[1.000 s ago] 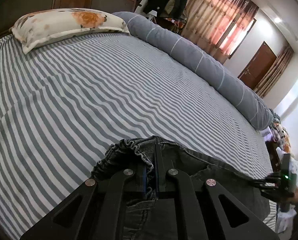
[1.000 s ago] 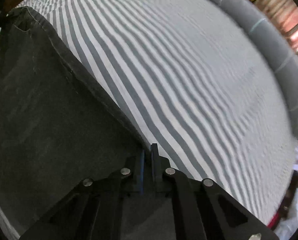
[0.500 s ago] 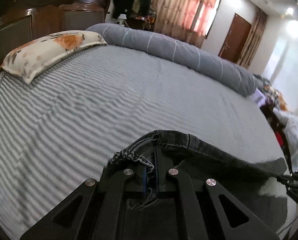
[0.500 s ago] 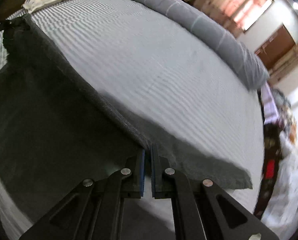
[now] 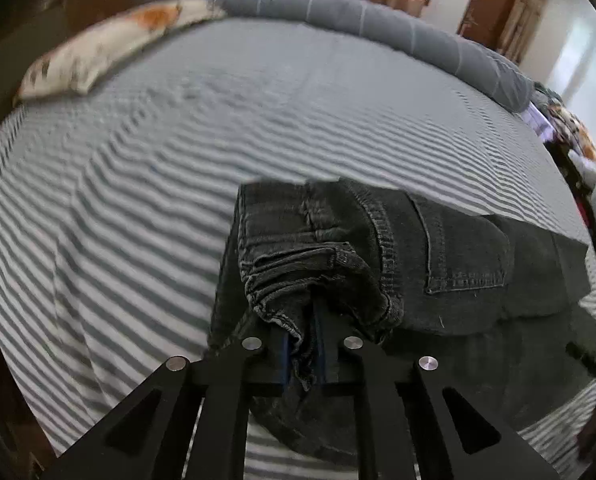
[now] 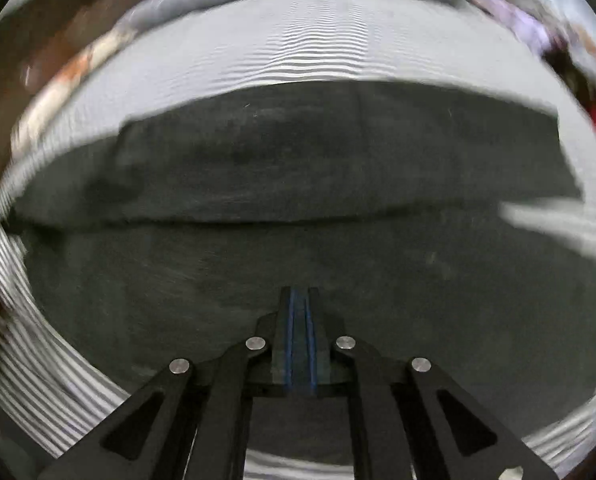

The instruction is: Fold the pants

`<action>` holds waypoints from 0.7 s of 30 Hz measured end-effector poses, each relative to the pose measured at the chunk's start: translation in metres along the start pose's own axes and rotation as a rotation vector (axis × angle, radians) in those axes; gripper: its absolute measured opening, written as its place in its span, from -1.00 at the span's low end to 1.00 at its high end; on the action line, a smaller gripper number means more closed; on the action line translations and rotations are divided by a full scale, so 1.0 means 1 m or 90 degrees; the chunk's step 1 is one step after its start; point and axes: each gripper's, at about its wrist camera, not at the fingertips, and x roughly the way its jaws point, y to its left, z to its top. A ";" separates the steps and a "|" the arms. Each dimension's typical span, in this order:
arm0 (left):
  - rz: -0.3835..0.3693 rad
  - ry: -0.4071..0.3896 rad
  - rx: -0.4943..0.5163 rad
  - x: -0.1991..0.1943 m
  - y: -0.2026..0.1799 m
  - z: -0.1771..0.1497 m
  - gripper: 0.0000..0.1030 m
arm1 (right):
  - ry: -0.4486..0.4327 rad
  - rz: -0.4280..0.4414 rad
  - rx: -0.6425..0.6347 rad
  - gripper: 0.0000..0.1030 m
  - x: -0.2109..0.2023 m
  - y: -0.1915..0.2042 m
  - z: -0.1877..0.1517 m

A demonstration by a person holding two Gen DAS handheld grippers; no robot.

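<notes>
The dark grey denim pants (image 5: 437, 248) lie on the striped bed, one half folded over the other, a back pocket facing up. My left gripper (image 5: 301, 344) is shut on the bunched waistband, held just above the bed. In the right wrist view the pants (image 6: 298, 168) fill the middle, with a fold line running across. My right gripper (image 6: 299, 320) is shut down to a narrow gap, with dark fabric right under and around the tips; whether cloth is pinched between them does not show.
The grey-and-white striped bed sheet (image 5: 178, 140) stretches far ahead. A floral pillow (image 5: 110, 48) lies at the far left and a long grey bolster (image 5: 377, 20) along the far edge. Clothes and clutter (image 5: 577, 136) sit past the bed's right side.
Both grippers have swung the held edge over and down onto the rest of the pants. The pants went from hanging taut between the grippers to lying folded on the bed.
</notes>
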 end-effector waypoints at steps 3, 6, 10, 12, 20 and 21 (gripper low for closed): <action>-0.015 0.023 -0.055 -0.008 0.012 -0.003 -0.34 | -0.025 0.030 0.032 -0.73 -0.009 -0.001 -0.009; -0.044 0.007 -0.085 -0.030 0.026 -0.012 0.17 | -0.038 0.060 0.057 -0.66 -0.018 0.003 -0.026; -0.161 0.006 -0.180 -0.051 0.048 -0.021 0.29 | -0.045 0.067 0.060 -0.60 -0.024 0.014 -0.043; -0.243 0.030 -0.261 -0.047 0.059 -0.025 0.30 | -0.046 0.071 0.064 -0.57 -0.022 0.015 -0.046; -0.311 0.100 -0.401 -0.008 0.050 -0.017 0.36 | -0.040 0.087 0.072 -0.40 -0.015 0.022 -0.049; -0.314 0.106 -0.418 -0.003 0.049 -0.016 0.39 | -0.039 0.086 0.074 -0.38 -0.014 0.022 -0.048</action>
